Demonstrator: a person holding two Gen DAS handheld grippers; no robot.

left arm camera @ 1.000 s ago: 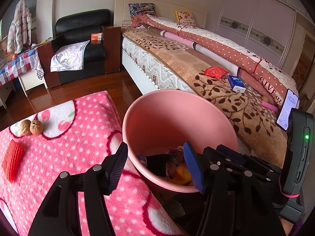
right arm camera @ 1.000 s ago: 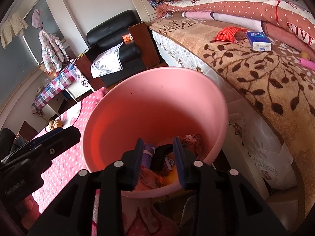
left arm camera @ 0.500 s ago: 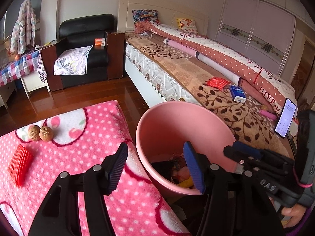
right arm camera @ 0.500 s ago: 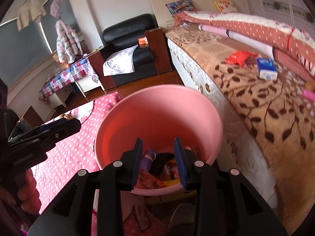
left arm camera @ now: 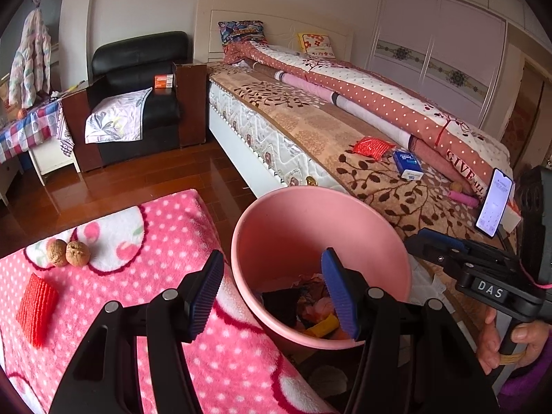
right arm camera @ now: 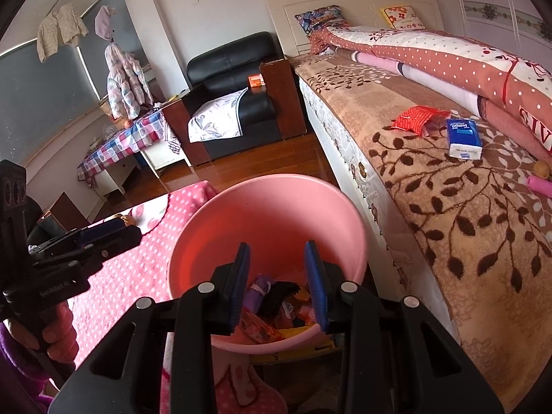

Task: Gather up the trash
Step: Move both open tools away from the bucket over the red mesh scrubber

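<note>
Both tongs, left (left arm camera: pixel 272 291) and right (right arm camera: pixel 277 276), gape empty over the pink bin (left arm camera: pixel 276 227) of trash beside the bed (left arm camera: pixel 310 131).

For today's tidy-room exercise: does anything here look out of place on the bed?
Yes. A crumpled red wrapper, a blue tissue pack, a walnut and a pink tube lie loose on the brown leaf-patterned blanket, not in the pink bin.

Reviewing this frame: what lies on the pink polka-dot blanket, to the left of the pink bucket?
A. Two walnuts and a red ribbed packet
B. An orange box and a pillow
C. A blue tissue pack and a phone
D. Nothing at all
A: the left wrist view shows two walnuts side by side and a red ribbed packet on the pink polka-dot blanket, left of the pink bucket.
</note>
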